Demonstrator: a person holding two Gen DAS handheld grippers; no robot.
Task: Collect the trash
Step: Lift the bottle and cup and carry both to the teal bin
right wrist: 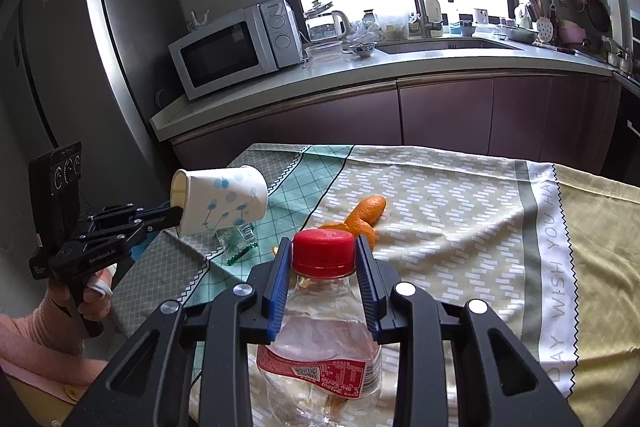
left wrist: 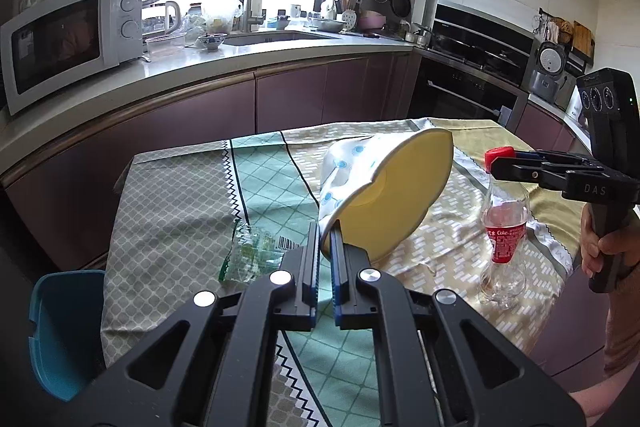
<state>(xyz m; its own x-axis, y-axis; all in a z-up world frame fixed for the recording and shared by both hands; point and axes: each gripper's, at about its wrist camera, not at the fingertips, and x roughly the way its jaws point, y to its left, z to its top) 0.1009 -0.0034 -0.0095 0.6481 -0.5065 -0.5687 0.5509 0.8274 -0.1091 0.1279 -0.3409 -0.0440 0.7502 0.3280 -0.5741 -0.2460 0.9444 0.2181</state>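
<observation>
The left gripper (left wrist: pixel 326 227) pinches the thin rim of a white paper cup with blue dots (left wrist: pixel 360 179), held tilted on its side above the patterned tablecloth (left wrist: pixel 180 195); that soft rim could crumple or slip free. The cup's yellowish inside looks empty. The right gripper (right wrist: pixel 323 255) clamps the red-capped neck of a clear plastic cola bottle (right wrist: pixel 320 347), seemingly near empty, which might swing or twist loose. Orange peel (right wrist: pixel 364 215) and a crumpled green-printed clear wrapper (left wrist: pixel 252 251) lie uncollected on the cloth; a blue plastic bin (left wrist: pixel 64 331) stands beside the table.
</observation>
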